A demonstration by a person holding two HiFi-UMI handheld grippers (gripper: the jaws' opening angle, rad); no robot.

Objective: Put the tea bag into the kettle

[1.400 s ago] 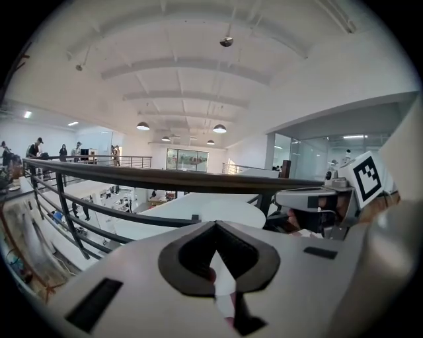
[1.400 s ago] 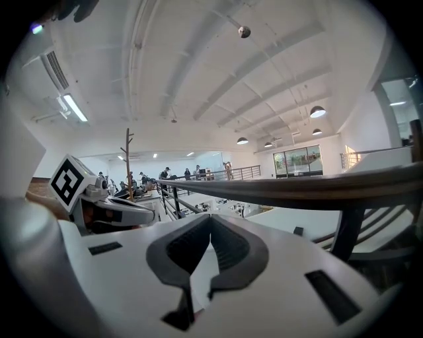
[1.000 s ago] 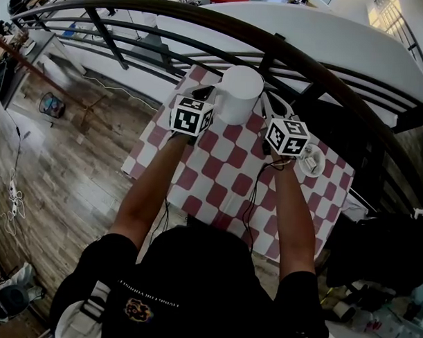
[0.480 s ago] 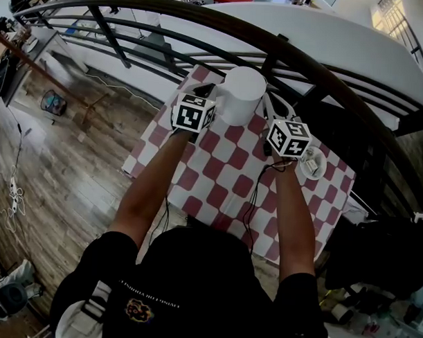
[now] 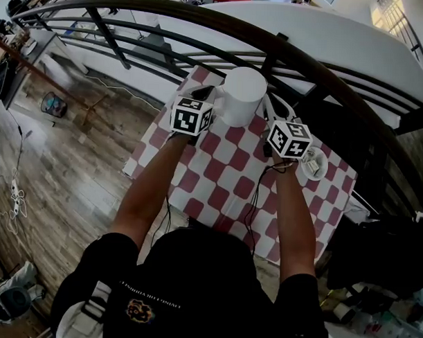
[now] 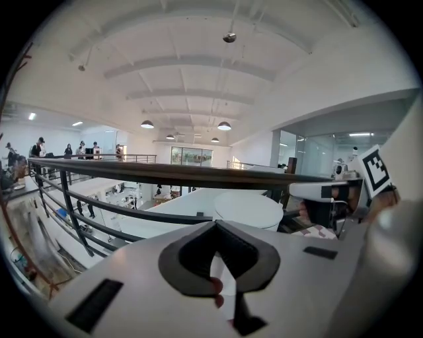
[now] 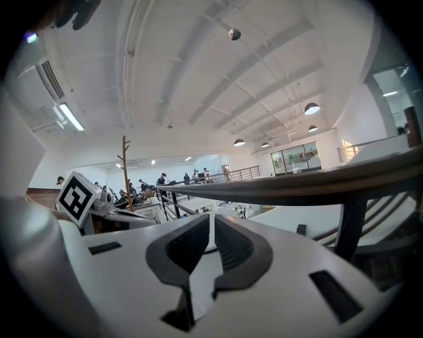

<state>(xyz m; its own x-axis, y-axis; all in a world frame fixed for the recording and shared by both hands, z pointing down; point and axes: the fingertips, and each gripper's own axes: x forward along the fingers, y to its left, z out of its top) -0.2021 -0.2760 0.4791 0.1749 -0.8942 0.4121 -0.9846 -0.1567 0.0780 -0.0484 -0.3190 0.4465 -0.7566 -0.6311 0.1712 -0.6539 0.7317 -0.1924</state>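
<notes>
On a table [image 5: 221,182] under a red-and-white checked cloth, at the far edge by the railing [image 5: 203,22]: a white kettle [image 5: 242,95] with its flat top closed and its inside hidden. Holding the left gripper [image 6: 215,225] just beside the kettle's left side, with jaws shut tip to tip on nothing. Holding the right gripper [image 7: 211,218] near the kettle's right side, with jaws closed to a thin slit and nothing plainly caught there. Further right, near the table's edge, a small white dish [image 5: 323,164] with a small pale thing in it, seemingly the tea bag [image 5: 312,161], apart from the kettle.
</notes>
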